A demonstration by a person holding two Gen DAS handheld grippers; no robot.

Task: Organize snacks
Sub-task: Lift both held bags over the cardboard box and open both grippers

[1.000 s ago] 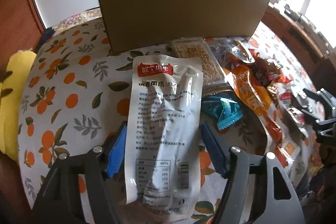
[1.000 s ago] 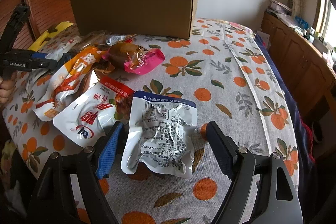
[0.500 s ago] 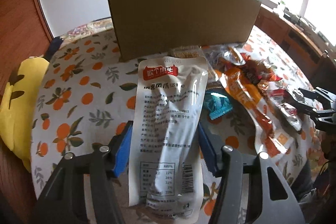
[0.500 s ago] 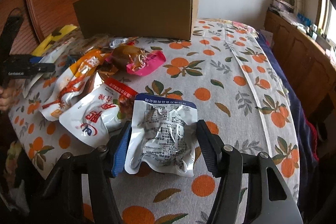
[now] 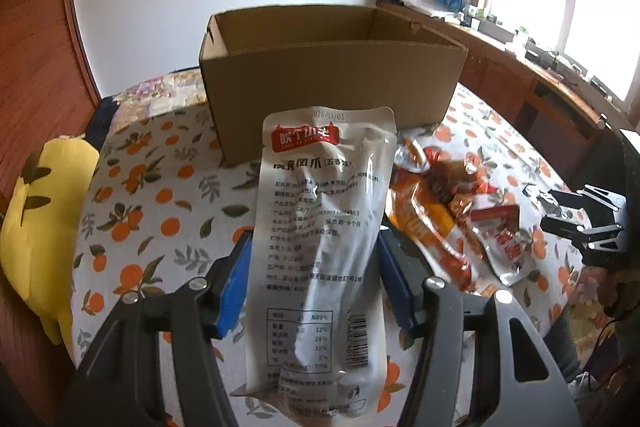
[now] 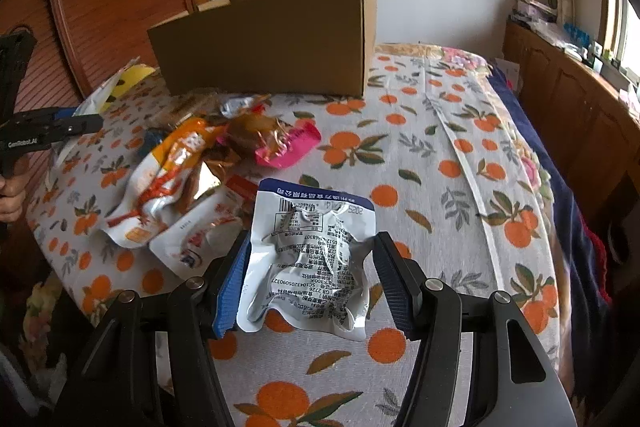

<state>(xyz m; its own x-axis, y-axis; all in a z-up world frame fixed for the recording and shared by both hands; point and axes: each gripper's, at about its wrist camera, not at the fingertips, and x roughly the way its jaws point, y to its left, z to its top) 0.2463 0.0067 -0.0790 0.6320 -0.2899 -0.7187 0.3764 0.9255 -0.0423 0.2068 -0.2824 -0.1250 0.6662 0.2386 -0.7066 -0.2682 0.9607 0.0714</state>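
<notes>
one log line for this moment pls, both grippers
left gripper: shut on long white pouch, lifted | right gripper: shut on blue-top pouch | cardboard box: open

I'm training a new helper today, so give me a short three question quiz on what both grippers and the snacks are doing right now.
1. True or false: the left gripper is shut on the long white packet.
2. What does the right gripper hold? A) pink packet B) silver pouch C) nothing
3. Fill in: the top of the cardboard box is ____.

Key: 1 true. 2 B, the silver pouch; the pink packet lies on the tablecloth. 3 open.
</notes>
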